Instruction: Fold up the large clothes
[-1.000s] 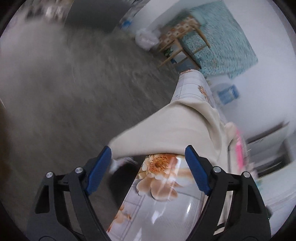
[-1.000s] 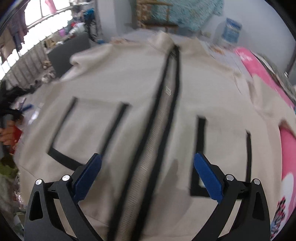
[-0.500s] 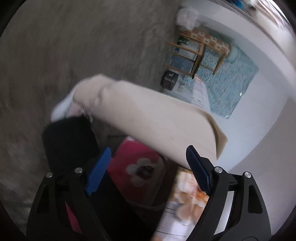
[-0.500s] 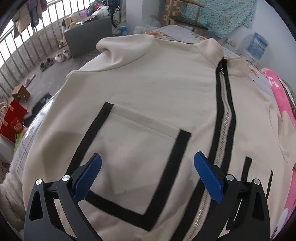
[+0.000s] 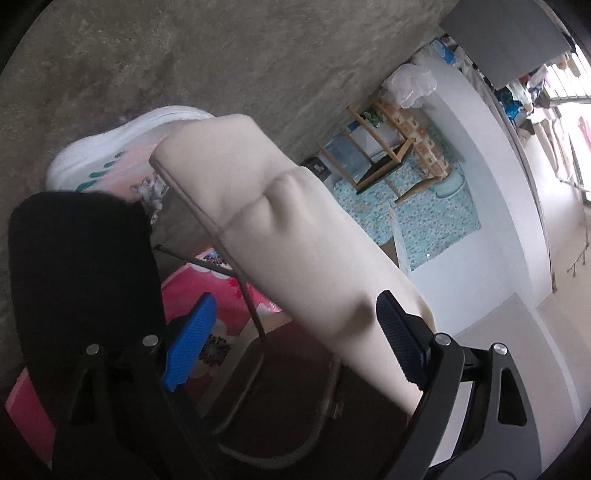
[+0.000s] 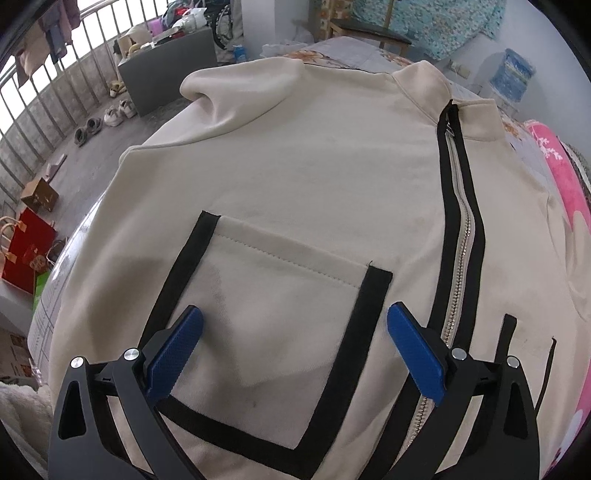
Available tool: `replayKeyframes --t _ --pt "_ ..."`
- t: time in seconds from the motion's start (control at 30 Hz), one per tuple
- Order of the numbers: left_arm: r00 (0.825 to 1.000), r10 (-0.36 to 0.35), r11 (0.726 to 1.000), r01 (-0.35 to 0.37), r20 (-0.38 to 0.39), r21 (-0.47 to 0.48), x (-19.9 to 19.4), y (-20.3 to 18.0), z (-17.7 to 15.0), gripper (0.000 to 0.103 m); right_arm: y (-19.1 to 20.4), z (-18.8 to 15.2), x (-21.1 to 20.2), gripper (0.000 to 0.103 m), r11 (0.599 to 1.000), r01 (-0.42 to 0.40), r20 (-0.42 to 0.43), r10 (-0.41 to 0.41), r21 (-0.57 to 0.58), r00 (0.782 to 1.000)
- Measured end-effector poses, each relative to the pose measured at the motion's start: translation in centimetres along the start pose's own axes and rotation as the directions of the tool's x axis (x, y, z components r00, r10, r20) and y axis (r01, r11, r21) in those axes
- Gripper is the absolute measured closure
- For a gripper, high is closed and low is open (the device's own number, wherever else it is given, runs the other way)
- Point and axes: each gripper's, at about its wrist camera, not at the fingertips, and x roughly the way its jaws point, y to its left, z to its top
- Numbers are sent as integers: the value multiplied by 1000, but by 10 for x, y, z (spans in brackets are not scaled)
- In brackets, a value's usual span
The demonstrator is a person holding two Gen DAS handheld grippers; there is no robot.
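A cream zip jacket (image 6: 325, 192) with black-trimmed pockets lies front-up, spread flat on the bed. My right gripper (image 6: 293, 354) is open, its blue pads over the jacket's left pocket (image 6: 280, 325), holding nothing. In the left wrist view a cream sleeve (image 5: 295, 236) of the jacket hangs off the bed's edge over the floor. My left gripper (image 5: 295, 339) is open with the sleeve passing between its jaws, close to the right pad (image 5: 397, 343).
In the left wrist view a person's black trouser leg (image 5: 81, 280) and white shoe (image 5: 122, 140) stand on the concrete floor (image 5: 184, 48), above a pink blanket (image 5: 207, 291). A pink blanket (image 6: 565, 206) lies at the bed's right. A red bag (image 6: 26, 251), shoes (image 6: 118, 112) and a wooden chair (image 6: 369, 29) surround the bed.
My left gripper has swung down off the bed's side and now straddles the hanging sleeve. My right gripper has shifted left from the zip to the left pocket.
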Motion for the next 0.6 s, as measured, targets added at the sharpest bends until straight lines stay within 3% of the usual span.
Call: replayKeyframes --t 0.1,0.2,0.4,0.5,0.6 --pt "999 37 999 -38 40 8 6 1 17 21 1 1 1 5 1000 2 1 -2 1 1000" --pt "996 63 998 -64 69 21 -2 -9 32 38 1 1 -1 5 1000 20 6 -20 -8 1000" --pt "984 149 973 -163 95 162 -10 -47 51 70 -2 -1 -3 5 1000 25 28 -25 -5 999" --pt "968 219 934 -245 123 262 -12 -84 53 85 -5 -2 -4 5 1000 16 40 -16 6 999" --pt "931 308 853 -361 196 376 -17 -137 47 89 -9 -4 -12 5 1000 7 73 -8 16 997"
